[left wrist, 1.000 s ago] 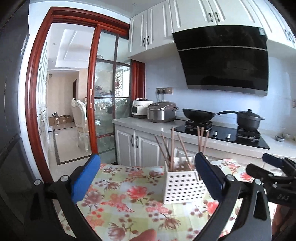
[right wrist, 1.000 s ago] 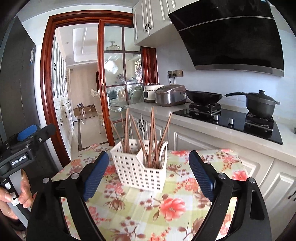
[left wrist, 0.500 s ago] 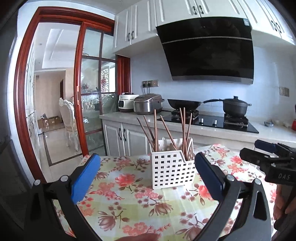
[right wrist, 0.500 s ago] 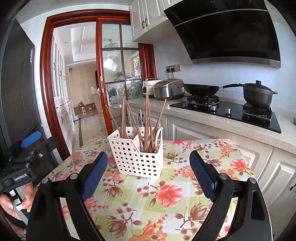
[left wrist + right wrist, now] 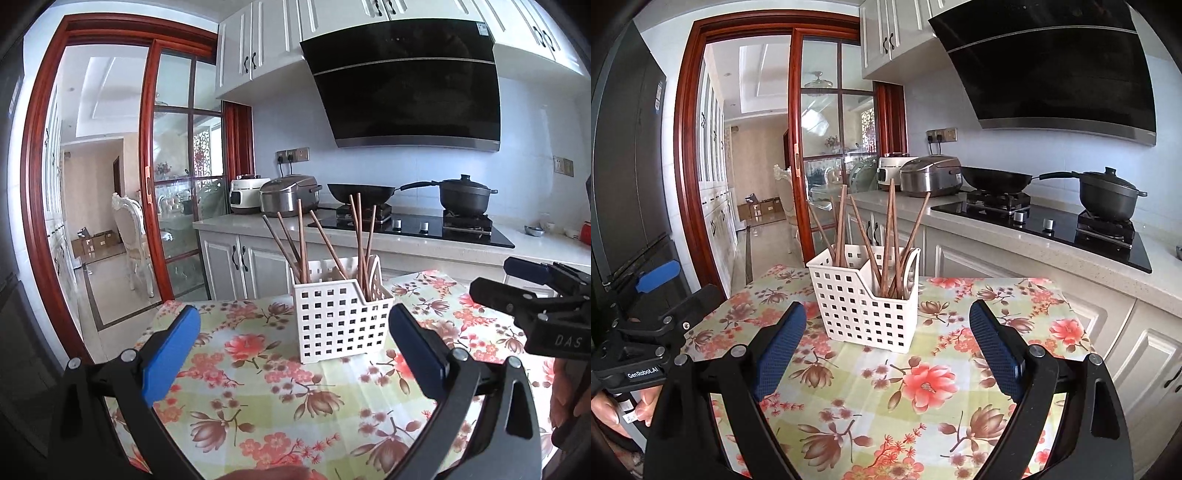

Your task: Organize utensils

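A white perforated utensil holder (image 5: 341, 323) with two compartments stands on the floral tablecloth (image 5: 280, 398). Several brown wooden chopsticks (image 5: 301, 240) stand upright and tilted in it, split between both compartments. It also shows in the right wrist view (image 5: 866, 304), with its chopsticks (image 5: 890, 236). My left gripper (image 5: 293, 354) is open and empty, held a little in front of the holder. My right gripper (image 5: 888, 349) is open and empty, also just short of the holder. Each gripper shows in the other's view: the right one (image 5: 535, 291) and the left one (image 5: 650, 295).
Behind the table runs a white counter (image 5: 369, 240) with a wok (image 5: 360, 192), a black pot (image 5: 467, 195), a rice cooker (image 5: 288, 195) and a black hob. A red-framed glass door (image 5: 177, 184) opens at the left. The table edge (image 5: 1082, 325) drops off at the right.
Both grippers have shifted so the holder sits more centred between their fingers; the left camera has swung right. Both stay open and empty. The holder has not moved.
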The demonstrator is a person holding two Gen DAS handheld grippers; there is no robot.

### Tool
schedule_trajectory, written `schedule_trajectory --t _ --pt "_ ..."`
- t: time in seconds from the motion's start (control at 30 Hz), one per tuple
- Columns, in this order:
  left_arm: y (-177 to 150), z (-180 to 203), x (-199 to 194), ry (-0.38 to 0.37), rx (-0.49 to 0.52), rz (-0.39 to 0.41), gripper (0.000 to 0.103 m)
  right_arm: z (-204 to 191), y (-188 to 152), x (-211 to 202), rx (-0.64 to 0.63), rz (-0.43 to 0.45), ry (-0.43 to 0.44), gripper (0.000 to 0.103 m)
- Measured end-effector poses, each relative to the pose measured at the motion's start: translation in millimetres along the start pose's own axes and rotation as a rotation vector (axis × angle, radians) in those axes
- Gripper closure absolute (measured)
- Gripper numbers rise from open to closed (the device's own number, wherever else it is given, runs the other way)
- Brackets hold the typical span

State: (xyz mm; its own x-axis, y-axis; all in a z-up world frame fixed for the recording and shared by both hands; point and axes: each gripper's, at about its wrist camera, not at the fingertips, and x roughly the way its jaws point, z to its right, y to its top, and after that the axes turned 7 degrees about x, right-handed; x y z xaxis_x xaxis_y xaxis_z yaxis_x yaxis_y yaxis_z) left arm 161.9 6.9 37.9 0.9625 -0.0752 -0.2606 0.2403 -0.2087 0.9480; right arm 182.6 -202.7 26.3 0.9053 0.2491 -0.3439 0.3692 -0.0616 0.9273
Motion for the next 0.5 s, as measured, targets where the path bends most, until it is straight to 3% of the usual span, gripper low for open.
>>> schedule_trajectory --t 0.5 --pt "-2.4 -1.7 5.1 -0.002 -0.014 -0.019 0.004 -6.2 -5.7 1.0 -0.019 -0.007 0.009 0.018"
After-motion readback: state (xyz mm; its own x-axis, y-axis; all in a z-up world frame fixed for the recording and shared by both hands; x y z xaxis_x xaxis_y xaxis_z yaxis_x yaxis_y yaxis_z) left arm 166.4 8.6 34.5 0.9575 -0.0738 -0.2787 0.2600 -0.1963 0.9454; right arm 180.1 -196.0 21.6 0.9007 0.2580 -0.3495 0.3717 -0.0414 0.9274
